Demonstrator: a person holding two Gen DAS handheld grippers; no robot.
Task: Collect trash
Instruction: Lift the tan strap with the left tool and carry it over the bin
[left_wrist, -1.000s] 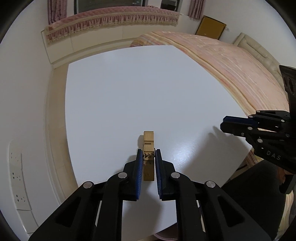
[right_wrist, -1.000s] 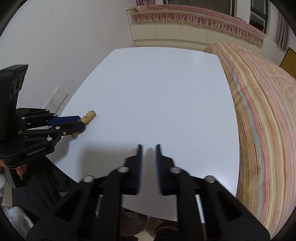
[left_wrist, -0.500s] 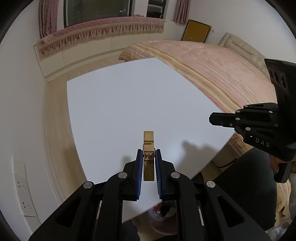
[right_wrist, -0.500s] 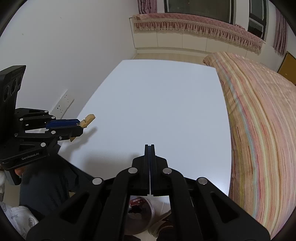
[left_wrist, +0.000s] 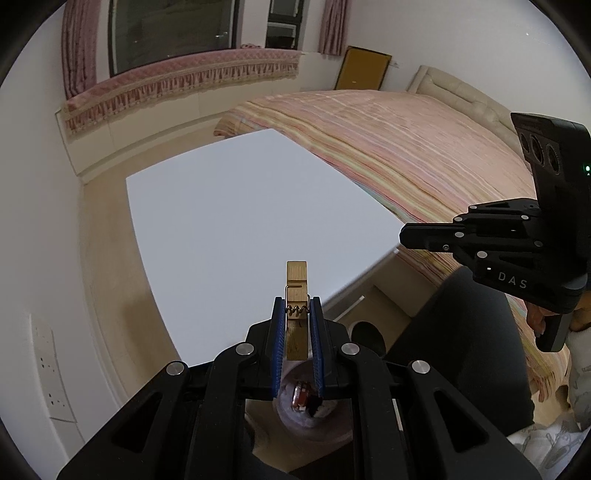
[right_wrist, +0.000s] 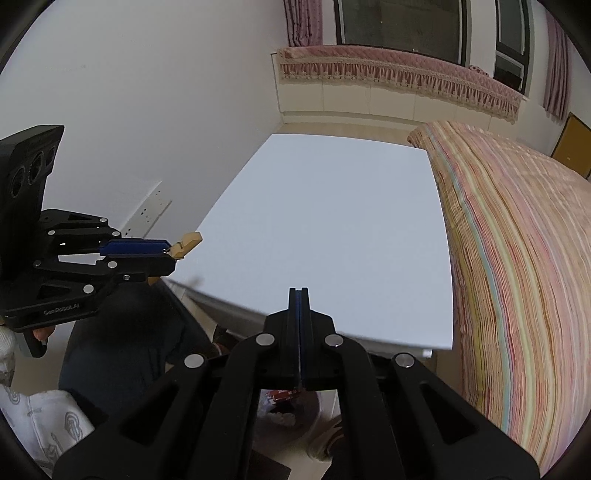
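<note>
Wooden clothespin (left_wrist: 296, 310) is clamped between the blue pads of the left gripper (left_wrist: 297, 332), carried in the air past the near edge of the white surface (left_wrist: 236, 221). It sits directly above a round bin (left_wrist: 314, 410) on the floor, which already contains some items; what they are cannot be made out. The right gripper (right_wrist: 299, 332) holds nothing, its jaws pressed together.

Progress, as a judgement: no other trash shows on the surface in either view, so this clothespin appears to be the last item visible. Pick-up and transport are done; release into the bin is not yet done.

Changes against the earlier frames:
- One second ago the left gripper held the clothespin over the surface; it is now withdrawn beyond the edge, with the bin showing between the jaws.
- The right gripper's jaws stood apart one second ago and had closed by half a second ago.
- Both grippers have pulled back toward the person.
</note>
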